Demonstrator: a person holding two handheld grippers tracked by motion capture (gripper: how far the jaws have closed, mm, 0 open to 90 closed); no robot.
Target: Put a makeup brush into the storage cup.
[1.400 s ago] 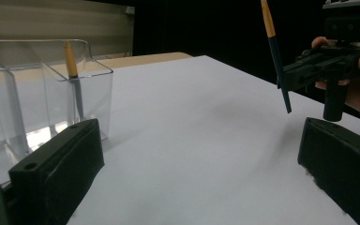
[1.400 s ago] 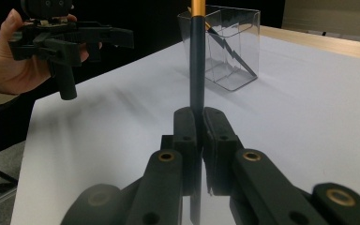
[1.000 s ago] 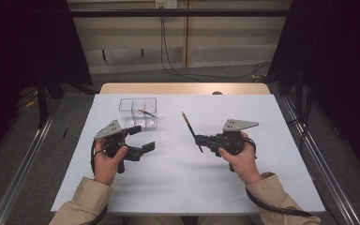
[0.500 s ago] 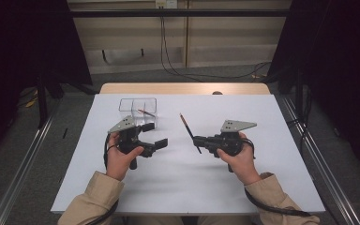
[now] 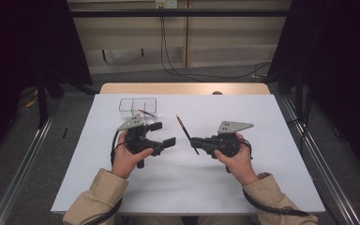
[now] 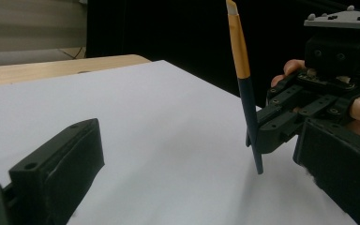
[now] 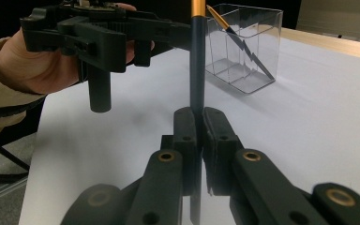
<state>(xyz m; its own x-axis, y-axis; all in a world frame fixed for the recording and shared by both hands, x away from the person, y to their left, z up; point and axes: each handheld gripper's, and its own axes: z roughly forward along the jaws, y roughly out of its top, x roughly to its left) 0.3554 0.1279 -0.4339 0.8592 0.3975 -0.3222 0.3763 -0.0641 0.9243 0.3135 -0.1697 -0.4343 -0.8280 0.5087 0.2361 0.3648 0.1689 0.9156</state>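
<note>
— Where do we have the pencil (image 5: 185, 132)?

— We grip it in the right tongs (image 5: 196, 140), clenched on its dark lower part. It runs up and away from them, the orange end toward the far side of the worktop (image 5: 272, 122), the lower tip just past the pads.

— And our left tongs (image 5: 162, 133)?

— Released, nothing between them. They point toward the pencil, near it but apart.

— The clear box (image 5: 138, 106)?

— Just beyond the left tongs, with another pencil (image 7: 236, 40) leaning inside.
</note>
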